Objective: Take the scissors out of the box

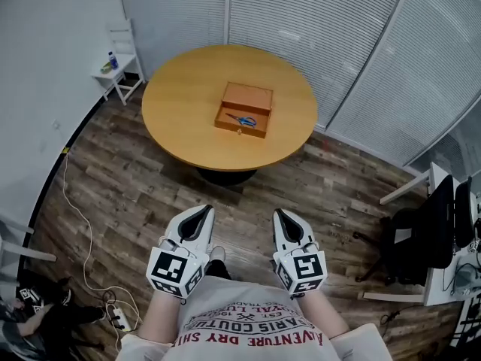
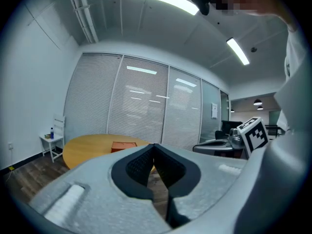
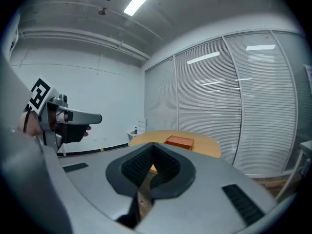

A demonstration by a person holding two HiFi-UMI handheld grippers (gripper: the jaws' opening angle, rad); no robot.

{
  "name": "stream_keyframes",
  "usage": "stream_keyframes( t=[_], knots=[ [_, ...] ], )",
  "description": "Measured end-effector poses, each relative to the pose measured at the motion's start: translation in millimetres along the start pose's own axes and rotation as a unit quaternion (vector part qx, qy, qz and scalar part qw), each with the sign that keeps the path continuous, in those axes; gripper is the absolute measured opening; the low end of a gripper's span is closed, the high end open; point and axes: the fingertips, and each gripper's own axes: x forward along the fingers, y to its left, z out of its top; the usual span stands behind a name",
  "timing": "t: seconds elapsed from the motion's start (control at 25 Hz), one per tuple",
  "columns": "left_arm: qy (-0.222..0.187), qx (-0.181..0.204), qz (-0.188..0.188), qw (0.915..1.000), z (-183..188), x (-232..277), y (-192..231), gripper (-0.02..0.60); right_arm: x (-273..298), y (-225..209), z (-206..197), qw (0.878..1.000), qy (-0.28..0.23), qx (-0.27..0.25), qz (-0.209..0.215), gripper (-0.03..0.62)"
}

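An open orange box (image 1: 244,109) sits on a round wooden table (image 1: 180,104) across the room, and blue-handled scissors (image 1: 242,119) lie inside it. Both grippers are held close to my body, far short of the table. The left gripper (image 1: 201,212) is shut with nothing in it, and so is the right gripper (image 1: 283,216). In the left gripper view the shut jaws (image 2: 153,146) point toward the table (image 2: 87,149) and box (image 2: 124,146). In the right gripper view the shut jaws (image 3: 153,145) face the box (image 3: 179,141); the scissors are hidden in both gripper views.
Wood floor lies between me and the table. A white side stand (image 1: 116,66) with a bottle is at the back left. A cable and power strip (image 1: 116,318) lie on the floor at the left. An office chair (image 1: 421,239) and desk stand at the right. Blinds line the far walls.
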Motion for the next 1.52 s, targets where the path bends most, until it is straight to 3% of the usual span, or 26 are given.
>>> stream_keyframes(
  t=[0.44,0.88,1.24,1.4,1.52],
  knots=[
    [-0.008,0.017,-0.033,0.9993,36.3,105.2,144.3,0.009,163.7,-17.2,34.1,0.999,0.002,-0.002,-0.034,0.009],
    [0.016,-0.001,-0.032,0.9993,27.7,187.0,192.2,0.009,250.3,-68.7,41.0,0.999,0.011,0.004,-0.032,0.009],
    [0.018,-0.021,0.035,0.999,33.1,269.6,230.4,0.009,346.4,-130.3,48.1,0.998,0.035,-0.008,0.042,0.009],
    [0.009,-0.033,0.063,0.9975,32.7,315.9,240.7,0.009,390.3,-155.5,21.5,0.989,0.101,-0.016,0.11,0.009],
    [0.008,-0.037,0.077,0.9963,25.9,345.0,251.9,0.009,422.6,-161.4,-11.6,0.971,0.17,-0.038,0.164,0.009]
  ],
)
